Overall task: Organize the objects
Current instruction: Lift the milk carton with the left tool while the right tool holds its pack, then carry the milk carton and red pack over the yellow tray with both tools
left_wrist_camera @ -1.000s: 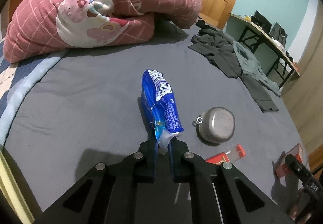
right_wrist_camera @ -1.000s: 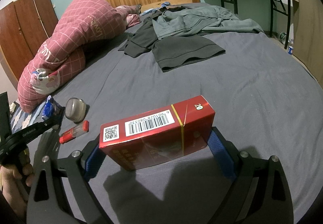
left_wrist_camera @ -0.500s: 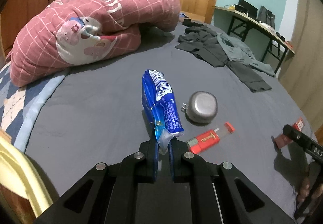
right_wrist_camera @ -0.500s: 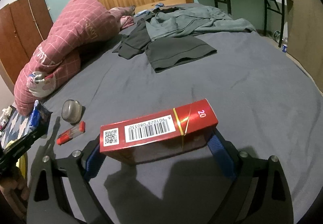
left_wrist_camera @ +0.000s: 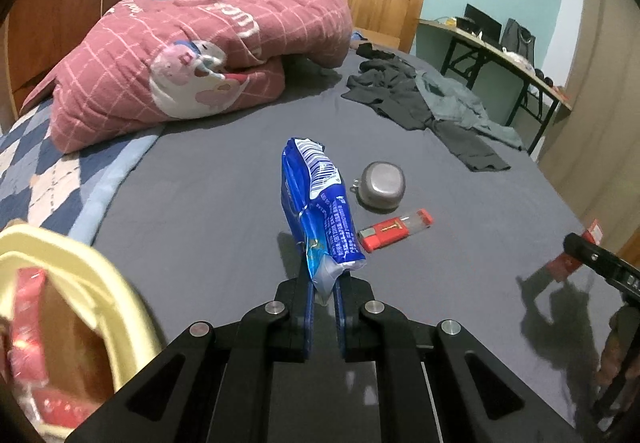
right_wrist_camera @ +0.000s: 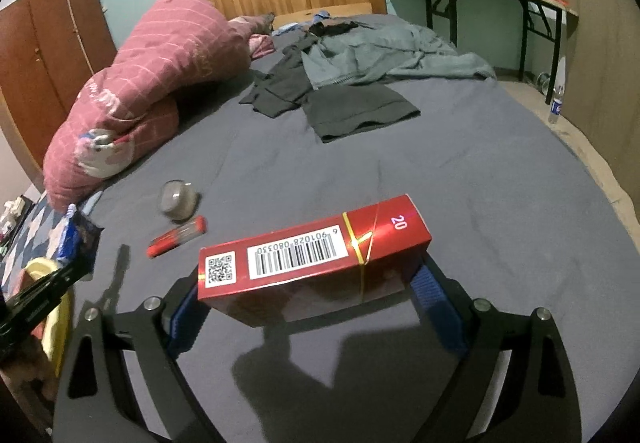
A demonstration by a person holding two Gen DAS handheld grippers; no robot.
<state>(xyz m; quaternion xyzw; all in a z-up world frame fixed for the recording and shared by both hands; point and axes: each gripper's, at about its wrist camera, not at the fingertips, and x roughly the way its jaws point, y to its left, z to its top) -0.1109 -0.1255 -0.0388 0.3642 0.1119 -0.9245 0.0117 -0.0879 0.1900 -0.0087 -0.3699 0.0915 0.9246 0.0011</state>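
**Both grippers loaded above the bed**

The bed (left_wrist_camera: 208, 203) carries a metal cup (left_wrist_camera: 383, 184) and a lighter (left_wrist_camera: 394, 230) near its middle. The right gripper (right_wrist_camera: 316, 307) clamps a red cigarette carton (right_wrist_camera: 308, 263); the left gripper (left_wrist_camera: 323, 295) pinches a blue packet (left_wrist_camera: 320, 203), both lifted.

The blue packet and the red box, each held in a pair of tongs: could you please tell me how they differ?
The blue packet is a soft, crinkled plastic bag; the red box is a rigid carton with sharp edges.

The left tongs pinch the blue packet by its thin bottom end with the jaws nearly together; the right tongs span the red box with the jaws wide apart.

The blue packet stands on end; the red box lies lengthwise.

Both show a barcode and are held above the bed.
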